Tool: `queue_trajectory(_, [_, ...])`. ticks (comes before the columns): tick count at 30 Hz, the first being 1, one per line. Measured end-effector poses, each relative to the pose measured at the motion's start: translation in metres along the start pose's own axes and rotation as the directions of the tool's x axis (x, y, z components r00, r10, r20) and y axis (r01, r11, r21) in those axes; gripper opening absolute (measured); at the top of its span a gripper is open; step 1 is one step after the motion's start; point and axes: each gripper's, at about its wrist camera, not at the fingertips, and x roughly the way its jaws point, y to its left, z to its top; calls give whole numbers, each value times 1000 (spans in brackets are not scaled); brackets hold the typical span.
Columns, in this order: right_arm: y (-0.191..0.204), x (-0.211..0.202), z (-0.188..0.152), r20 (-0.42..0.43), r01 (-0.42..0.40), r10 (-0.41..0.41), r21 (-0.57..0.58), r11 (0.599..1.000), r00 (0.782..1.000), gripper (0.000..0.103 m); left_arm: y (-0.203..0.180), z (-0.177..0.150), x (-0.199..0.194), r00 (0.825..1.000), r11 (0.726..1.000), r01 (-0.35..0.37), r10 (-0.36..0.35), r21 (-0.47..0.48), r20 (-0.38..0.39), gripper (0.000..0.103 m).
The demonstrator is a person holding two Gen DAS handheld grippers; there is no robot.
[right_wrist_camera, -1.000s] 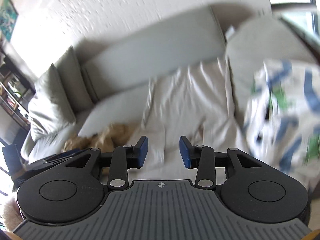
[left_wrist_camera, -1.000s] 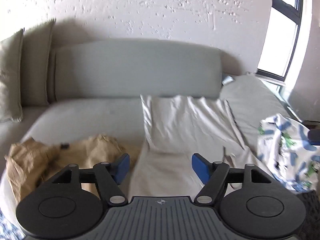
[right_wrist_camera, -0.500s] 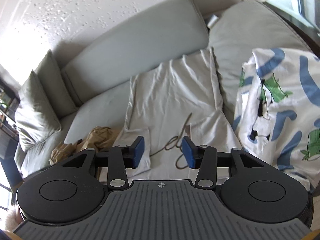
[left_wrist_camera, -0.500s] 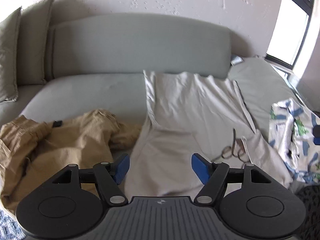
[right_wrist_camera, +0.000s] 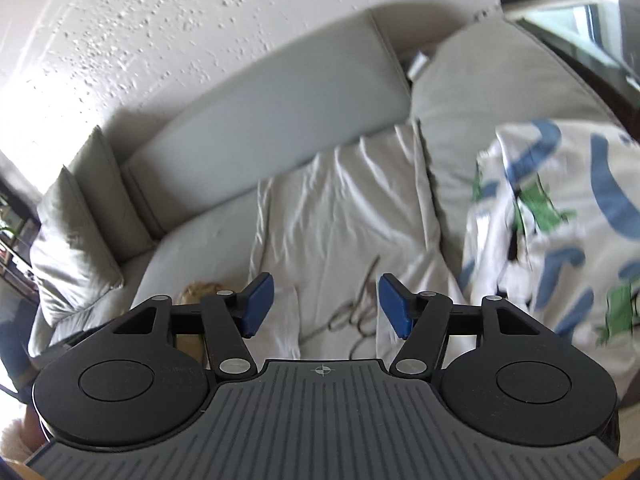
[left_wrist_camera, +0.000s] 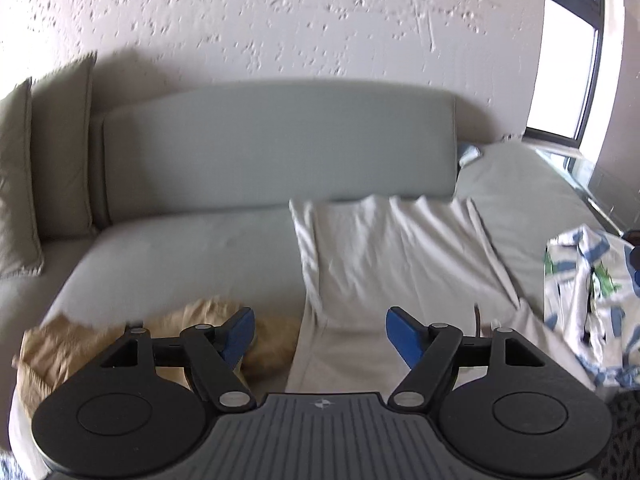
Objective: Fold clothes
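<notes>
Left gripper [left_wrist_camera: 320,330] spread wide, nothing between its blue pads, hanging over the near end of the pale shirt [left_wrist_camera: 392,256]. Right gripper [right_wrist_camera: 323,302] also with nothing between the pads, jaws opening wider right now, over the same near end where the brown squiggle writing [right_wrist_camera: 360,312] shows.

Pale shirt lying flat on the grey sofa [left_wrist_camera: 180,248], running from the near edge up to the back cushion, with soft wrinkles along it. Side parts look already turned in. Brown clothes [left_wrist_camera: 120,336] bunched up on the left, just beside the shirt. White cloth with blue and green shapes [right_wrist_camera: 560,240] piled on the right, close to the shirt's edge. Two grey pillows [right_wrist_camera: 72,236] far off at the left end of the sofa.

Shirt looks thin, light and floppy. Will not hold its shape. Will bend and droop as soon as lifted. Not slippery, not breakable, so a firm pinch seems fine.

Best spots to grab, probably: the two near corners, one for each gripper, right at the edge so only this shirt gets pinched. Then lift both together and carry them toward the far end to fold in half. Lifting just one corner would likely twist it. Careful on the left, with brown clothes so near, and on the right, with the patterned cloth so near.
</notes>
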Motion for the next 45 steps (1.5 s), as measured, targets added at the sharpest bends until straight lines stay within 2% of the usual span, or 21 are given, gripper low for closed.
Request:
queue_trajectory(7, [9, 27, 35, 34, 15, -14, -28, 999, 999, 64, 0, 37, 41, 1000, 1000, 6, -6, -22, 29, 72])
queue_trajectory(12, [2, 61, 60, 38, 55, -54, -35, 998, 998, 66, 5, 59, 105, 1000, 999, -23, 22, -28, -20, 72])
queue_trajectory(16, [-22, 114, 87, 11, 124, -124, -19, 992, 992, 67, 16, 75, 178, 995, 994, -78, 73, -79, -63, 70])
queue_trajectory(18, [-43, 152, 104, -38, 178, -177, 26, 984, 984, 67, 24, 80, 216, 994, 990, -89, 81, -112, -79, 68])
queue_trajectory(21, [-80, 204, 130, -72, 203, -195, 125, 971, 978, 63, 39, 85, 268, 992, 982, -91, 74, -164, -107, 65])
queue_trajectory(23, [-101, 231, 147, -62, 194, -186, 182, 964, 981, 59, 50, 89, 298, 991, 976, -85, 61, -200, -120, 64])
queue_trajectory(26, [-121, 272, 169, -64, 184, -174, 217, 959, 983, 50, 63, 95, 337, 989, 967, -73, 39, -245, -141, 64])
queue_trajectory(31, [-145, 337, 194, -106, 234, -214, 249, 940, 971, 49, 82, 98, 388, 986, 941, -44, -13, -337, -166, 64])
queue_trajectory(34, [-155, 358, 204, -115, 197, -171, 274, 942, 979, 47, 87, 97, 416, 979, 927, -47, -31, -371, -202, 63])
queue_trajectory(38, [-153, 375, 209, -149, 212, -184, 205, 956, 972, 47, 84, 100, 426, 986, 932, -41, -20, -360, -165, 63])
queue_trajectory(40, [-156, 377, 208, -148, 200, -171, 213, 956, 974, 46, 79, 106, 429, 986, 937, -9, -51, -350, -161, 50])
queue_trajectory(42, [-161, 379, 208, -143, 188, -156, 245, 951, 977, 44, 69, 110, 433, 980, 943, 24, -89, -333, -180, 26])
queue_trajectory(44, [-161, 380, 207, -141, 189, -157, 254, 948, 977, 32, 55, 114, 436, 977, 960, 24, -82, -278, -197, 18])
queue_trajectory(45, [-160, 383, 206, -146, 190, -158, 242, 951, 977, 28, 47, 115, 436, 978, 972, 7, -55, -236, -199, 6])
